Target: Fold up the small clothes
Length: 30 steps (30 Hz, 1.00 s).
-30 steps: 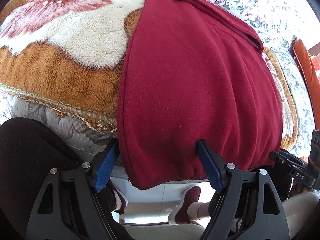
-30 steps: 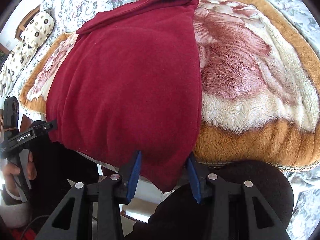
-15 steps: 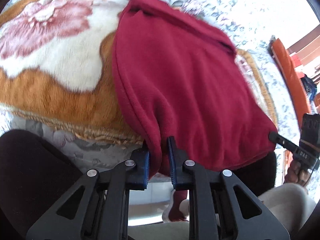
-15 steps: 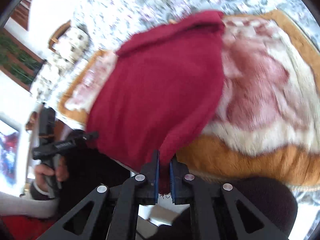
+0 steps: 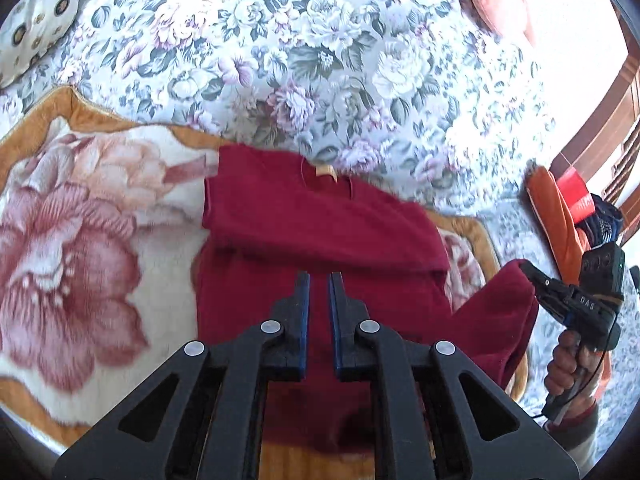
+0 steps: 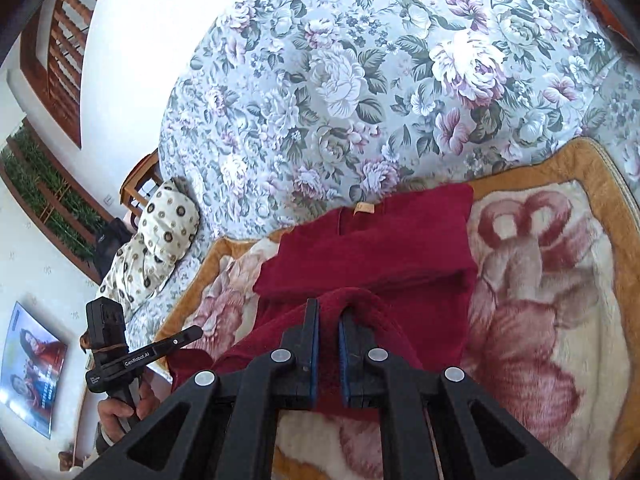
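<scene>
The dark red fleece garment [image 5: 320,240] lies on the plush rose-patterned blanket [image 5: 80,260], collar at 12 o'clock. Left gripper [image 5: 319,280] and right gripper [image 6: 329,312] each pinch a hem corner, jaws nearly closed. Carry both corners level toward the collar, edges aligned.

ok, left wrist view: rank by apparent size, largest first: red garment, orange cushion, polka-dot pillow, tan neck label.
1. red garment
2 and 3. orange cushion and polka-dot pillow: look similar, both cut off or partly hidden at the frame edge, so unranked.
4. tan neck label, clearly smallest.
</scene>
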Available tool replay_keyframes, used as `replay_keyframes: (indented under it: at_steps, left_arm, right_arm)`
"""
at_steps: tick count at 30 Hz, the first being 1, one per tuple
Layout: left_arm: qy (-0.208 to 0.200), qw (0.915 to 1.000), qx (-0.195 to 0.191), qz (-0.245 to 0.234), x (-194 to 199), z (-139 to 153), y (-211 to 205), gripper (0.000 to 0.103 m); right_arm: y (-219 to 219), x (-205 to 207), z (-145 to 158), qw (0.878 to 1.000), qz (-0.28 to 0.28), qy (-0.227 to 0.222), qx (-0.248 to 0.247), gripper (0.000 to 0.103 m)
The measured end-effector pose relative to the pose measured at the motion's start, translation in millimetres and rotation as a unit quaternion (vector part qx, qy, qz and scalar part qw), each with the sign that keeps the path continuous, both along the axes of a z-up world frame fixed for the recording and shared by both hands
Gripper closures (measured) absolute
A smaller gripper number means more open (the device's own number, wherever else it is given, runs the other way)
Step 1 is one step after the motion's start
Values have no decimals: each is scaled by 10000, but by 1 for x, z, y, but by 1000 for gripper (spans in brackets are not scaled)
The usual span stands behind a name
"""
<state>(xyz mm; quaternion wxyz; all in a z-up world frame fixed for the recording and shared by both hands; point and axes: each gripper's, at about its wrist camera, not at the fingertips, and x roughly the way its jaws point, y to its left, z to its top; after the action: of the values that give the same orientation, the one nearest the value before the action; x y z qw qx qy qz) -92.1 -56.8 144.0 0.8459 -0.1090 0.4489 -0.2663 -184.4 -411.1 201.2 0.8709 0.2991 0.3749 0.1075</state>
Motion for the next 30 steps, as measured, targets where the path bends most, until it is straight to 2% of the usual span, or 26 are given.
replay_keyframes:
  at_steps: [6, 9, 12, 15, 17, 18, 20, 21, 22, 24, 27, 30]
  left_arm:
    - [-109, 9995, 217, 201, 98, -2, -24, 96]
    - [-43, 9995, 186, 268, 134, -11, -27, 96]
    - [13, 9992, 188, 343, 154, -21, -29, 96]
    - [226, 9981, 261, 515, 165, -32, -26, 95]
    - [333, 9973, 290, 590, 166, -38, -21, 93]
    - [329, 9969, 350, 619, 163, -39, -19, 89]
    - [324, 9966, 421, 628, 154, -41, -15, 63]
    - [353, 9962, 388, 690, 149, -42, -12, 57]
    - [391, 9954, 328, 810, 142, -44, -8, 51]
    - [368, 9940, 331, 974, 128, -49, -3, 50]
    - [193, 9884, 851, 1239, 107, -59, -4, 50]
    - [37, 9858, 1202, 1172, 94, -68, -4, 50]
  right_arm:
    - [-30, 94, -13, 9994, -335, 25, -48, 96]
    - [-47, 137, -25, 9981, -583, 80, -177, 96]
    - [-55, 178, -59, 9956, -792, 381, -326, 96]
    - [-58, 200, -99, 9868, -1188, 818, -732, 96]
    - [-62, 208, -126, 9819, -1268, 1280, -580, 96]
    - [-63, 206, -129, 9812, -1307, 1321, -511, 91]
    - [-59, 193, -115, 9839, -1342, 1029, -585, 75]
    - [-53, 187, -104, 9847, -1301, 905, -725, 62]
    - [-46, 180, -92, 9860, -1220, 809, -796, 60]
    - [-26, 175, -70, 9897, -973, 637, -834, 60]
    - [23, 186, -50, 9955, -250, 531, -740, 61]
    - [86, 210, -46, 9943, 654, 515, -665, 61]
